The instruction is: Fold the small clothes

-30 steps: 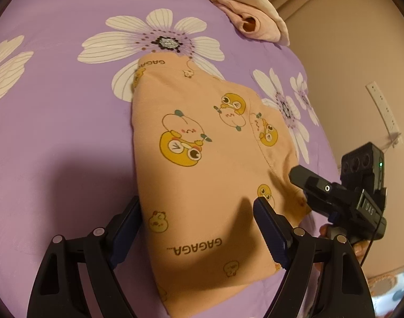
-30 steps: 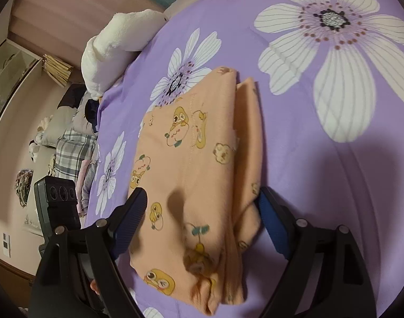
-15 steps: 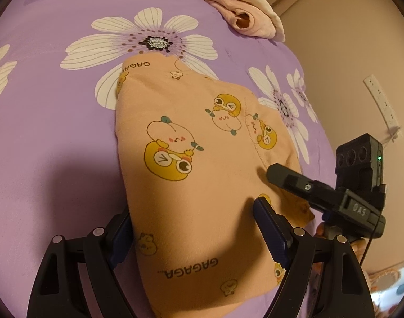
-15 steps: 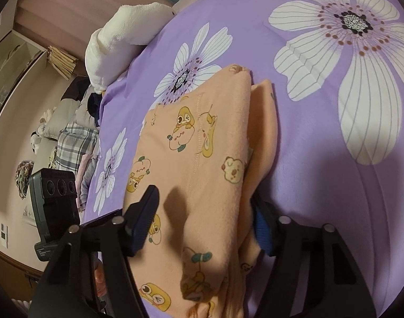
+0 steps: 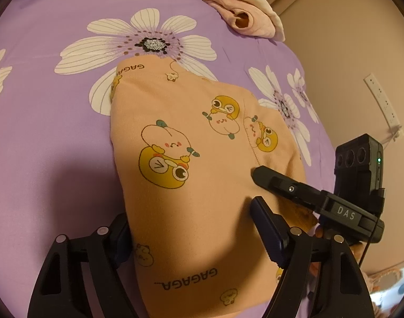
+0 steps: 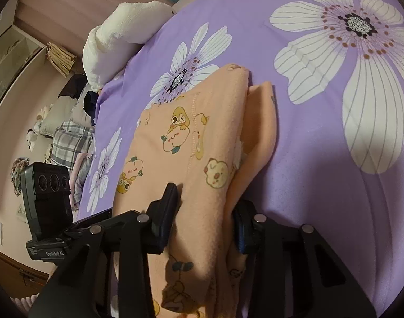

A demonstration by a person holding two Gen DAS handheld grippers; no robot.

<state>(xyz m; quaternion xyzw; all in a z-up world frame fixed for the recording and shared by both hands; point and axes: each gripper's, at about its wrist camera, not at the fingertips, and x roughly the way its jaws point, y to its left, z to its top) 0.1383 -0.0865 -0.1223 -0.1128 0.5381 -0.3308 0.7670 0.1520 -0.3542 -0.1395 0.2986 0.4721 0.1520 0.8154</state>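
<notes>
Folding of the peach cartoon-print garment (image 5: 191, 185) looks well along: it is lying on the purple flowered bedspread (image 5: 43, 137) as a compact, layered bundle, and both tools are coming in at its near end, seemingly to grip for one more fold or a lift. Left gripper (image 5: 191, 235) is standing wide, one finger at each side of the bundle, the cloth passing between them, not pinched. Right gripper (image 6: 204, 217) is narrower, its fingers (image 6: 167, 212) pressing against the stacked layers from either side, so it is apparently clamping the bundle's edge. Next move, as I judge it, is calling for the left to close on all layers evenly, or the loose under-layer showing at the right could slip out. Pink clothing (image 5: 241, 18) is lying well apart at the bed's far edge.
</notes>
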